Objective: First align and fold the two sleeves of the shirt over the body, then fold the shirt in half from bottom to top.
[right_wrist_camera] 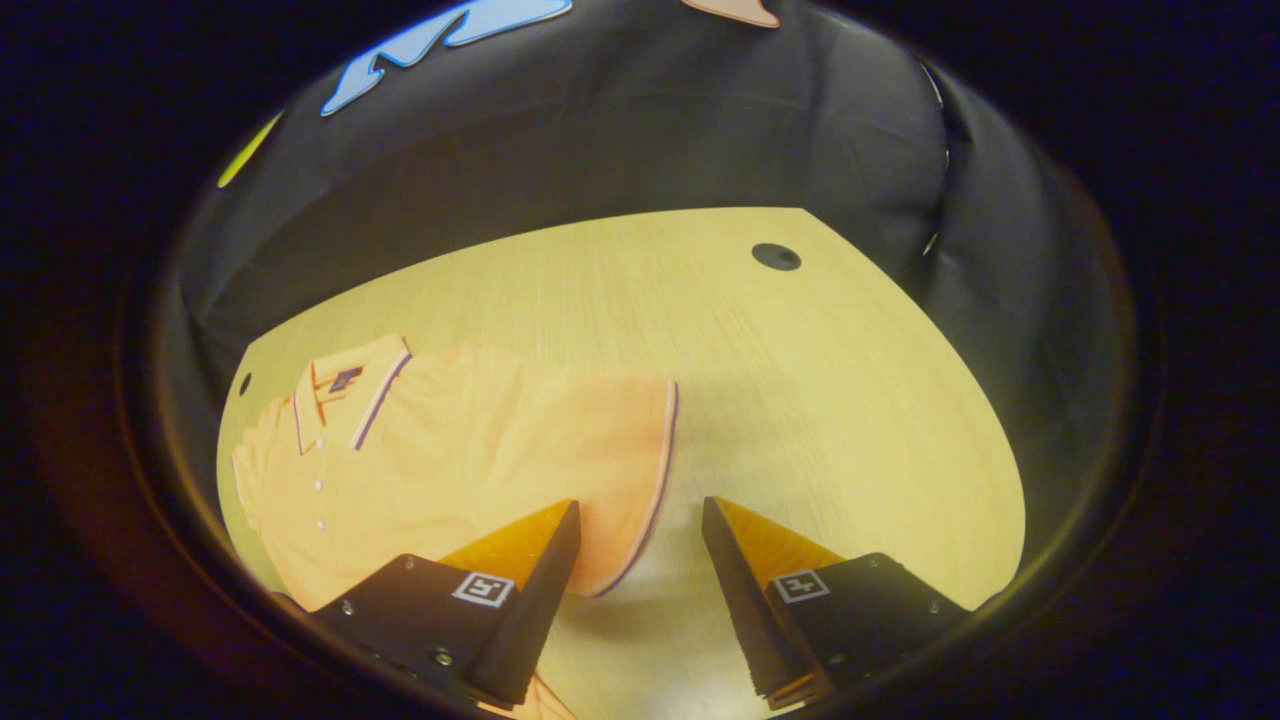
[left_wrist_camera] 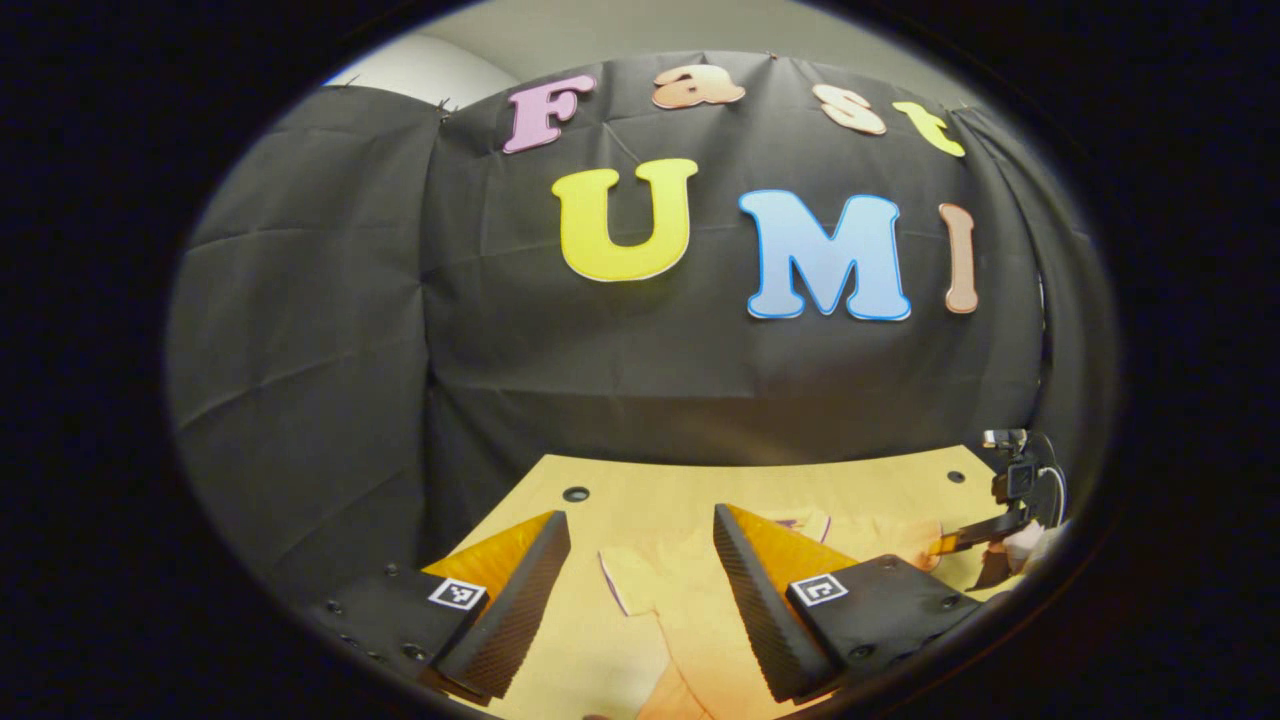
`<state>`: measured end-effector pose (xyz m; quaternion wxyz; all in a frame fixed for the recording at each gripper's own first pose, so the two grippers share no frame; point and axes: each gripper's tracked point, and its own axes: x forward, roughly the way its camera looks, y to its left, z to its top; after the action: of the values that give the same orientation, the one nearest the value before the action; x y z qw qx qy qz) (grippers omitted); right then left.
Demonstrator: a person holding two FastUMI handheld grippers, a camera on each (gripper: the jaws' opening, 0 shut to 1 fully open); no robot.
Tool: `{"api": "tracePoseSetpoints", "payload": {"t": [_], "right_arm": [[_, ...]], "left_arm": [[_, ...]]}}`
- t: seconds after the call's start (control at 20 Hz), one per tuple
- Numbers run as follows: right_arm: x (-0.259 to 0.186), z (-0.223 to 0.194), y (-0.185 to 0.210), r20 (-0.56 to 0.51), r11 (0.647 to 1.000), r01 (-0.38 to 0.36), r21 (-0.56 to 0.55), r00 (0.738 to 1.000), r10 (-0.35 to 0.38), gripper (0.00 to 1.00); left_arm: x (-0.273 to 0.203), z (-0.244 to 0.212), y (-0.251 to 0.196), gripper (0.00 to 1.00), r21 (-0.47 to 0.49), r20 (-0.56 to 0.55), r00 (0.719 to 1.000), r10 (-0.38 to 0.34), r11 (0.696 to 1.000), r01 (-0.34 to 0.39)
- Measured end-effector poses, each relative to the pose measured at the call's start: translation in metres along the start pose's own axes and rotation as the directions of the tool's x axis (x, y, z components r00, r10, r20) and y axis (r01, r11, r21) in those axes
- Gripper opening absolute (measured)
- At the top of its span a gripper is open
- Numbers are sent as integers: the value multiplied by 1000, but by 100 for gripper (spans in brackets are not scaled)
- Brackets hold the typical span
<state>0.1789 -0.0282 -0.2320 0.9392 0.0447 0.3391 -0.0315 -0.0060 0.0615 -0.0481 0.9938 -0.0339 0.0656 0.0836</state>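
Sleeve hem point(right_wrist_camera: 655, 480) lies between my right gripper point(right_wrist_camera: 640, 590)'s parted, empty fingers, running toward twelve o'clock; the shirt point(right_wrist_camera: 450, 450) spreads flat toward ten o'clock, collar point(right_wrist_camera: 345, 395) farthest. My left gripper point(left_wrist_camera: 640, 600), also spread and empty, hovers over the cloth. Pale wooden table point(right_wrist_camera: 800, 380) extends bare to two o'clock, black booth wall point(right_wrist_camera: 650, 150) behind.

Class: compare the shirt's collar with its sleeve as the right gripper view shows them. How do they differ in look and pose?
1. The collar lies far from the right gripper; the sleeve reaches down between its open fingers.
2. The collar is small and folded open above a row of buttons; the sleeve is broad, spread flat on the table.
Shared: both are orange with dark edge trim.
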Motion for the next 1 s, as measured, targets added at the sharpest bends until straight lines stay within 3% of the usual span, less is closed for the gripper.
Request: {"api": "tracePoseSetpoints", "payload": {"t": [0.1, 0.2, 0.3, 0.35, 0.4, 0.45, 0.5, 0.75, 1.0], "right_arm": [[5, -7, 5, -19, 1000, -13, -24, 1000, 12, 79], [7, -6, 7, -2, 999, -18, -38, 1000, 18, 63], [-2, -3, 9, -9, 999, -38, -38, 999, 37, 60], [7, -8, 12, -15, 998, -51, -32, 999, 50, 44], [7, -8, 16, -24, 997, -72, -15, 997, 72, 37], [6, -8, 17, -31, 997, -83, 3, 996, 83, 14], [6, -6, 16, -38, 996, -88, 17, 995, 89, 8], [4, -2, 15, -45, 994, -106, 33, 993, 108, 7], [-20, 36, 42, 57, 988, -155, -14, 986, 155, 6]], "left_arm": [[1, -3, 1, 94, 2, -4, 1000, 6, 1000, -6], [3, -2, -1, 94, 6, -6, 1000, 7, 1000, -7], [5, -1, -5, 94, 7, -4, 1000, 1, 1000, -1], [5, -1, -8, 94, 7, -4, 1000, -3, 1000, 3], [5, 0, -10, 94, 7, -5, 1000, -7, 1000, 7], [5, 0, -11, 94, 8, -3, 1000, -8, 1000, 8], [6, 1, -13, 94, 8, -2, 1000, -11, 1000, 11], [2, 1, -12, 94, 5, -1, 1000, -8, 1000, 8], [-1, 0, -8, 94, -6, 0, 1000, 0, 1000, 0]]}}
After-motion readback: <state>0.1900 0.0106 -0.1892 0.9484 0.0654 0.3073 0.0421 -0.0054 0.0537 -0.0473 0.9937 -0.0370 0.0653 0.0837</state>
